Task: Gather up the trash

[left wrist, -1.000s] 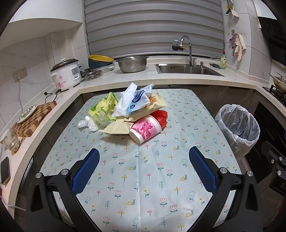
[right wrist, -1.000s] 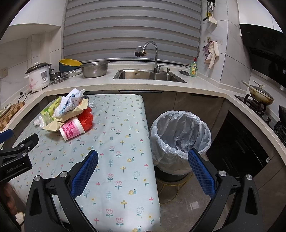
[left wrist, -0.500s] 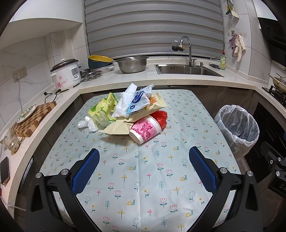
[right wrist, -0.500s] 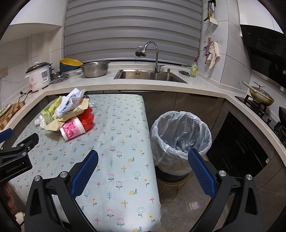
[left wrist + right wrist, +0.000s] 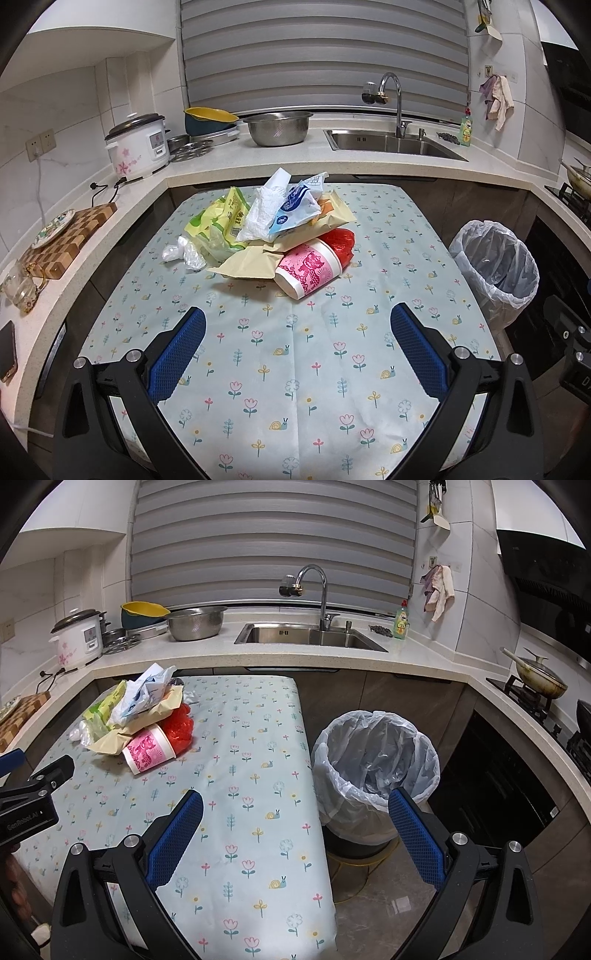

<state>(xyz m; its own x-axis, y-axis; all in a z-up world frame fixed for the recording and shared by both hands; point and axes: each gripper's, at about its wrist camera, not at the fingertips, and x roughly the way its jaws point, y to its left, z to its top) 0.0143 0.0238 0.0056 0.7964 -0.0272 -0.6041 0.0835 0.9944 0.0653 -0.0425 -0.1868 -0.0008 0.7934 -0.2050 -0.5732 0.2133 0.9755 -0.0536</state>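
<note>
A pile of trash sits on the flowered tablecloth [image 5: 295, 369]: a pink paper cup [image 5: 310, 271] on its side, a red plastic bag [image 5: 341, 240], a beige paper bag [image 5: 255, 260], a green wrapper [image 5: 218, 221], a blue-white wipes pack [image 5: 291, 212] and crumpled clear plastic [image 5: 183, 253]. The pile also shows in the right wrist view, with the cup [image 5: 149, 749]. A bin with a white liner [image 5: 375, 768] stands on the floor right of the table, also in the left wrist view [image 5: 495, 266]. My left gripper [image 5: 295, 339] is open and empty, short of the pile. My right gripper [image 5: 295, 821] is open and empty over the table's right edge.
A counter runs behind and left, with a rice cooker [image 5: 138, 147], steel bowl [image 5: 279, 127], sink [image 5: 391, 142] and chequered cutting board [image 5: 70, 238]. A stove with a pan [image 5: 541, 681] is at the right. The left gripper's body [image 5: 29, 805] shows at the right wrist view's left edge.
Both views have barely shifted. The grippers stay open and the trash pile has not moved.
</note>
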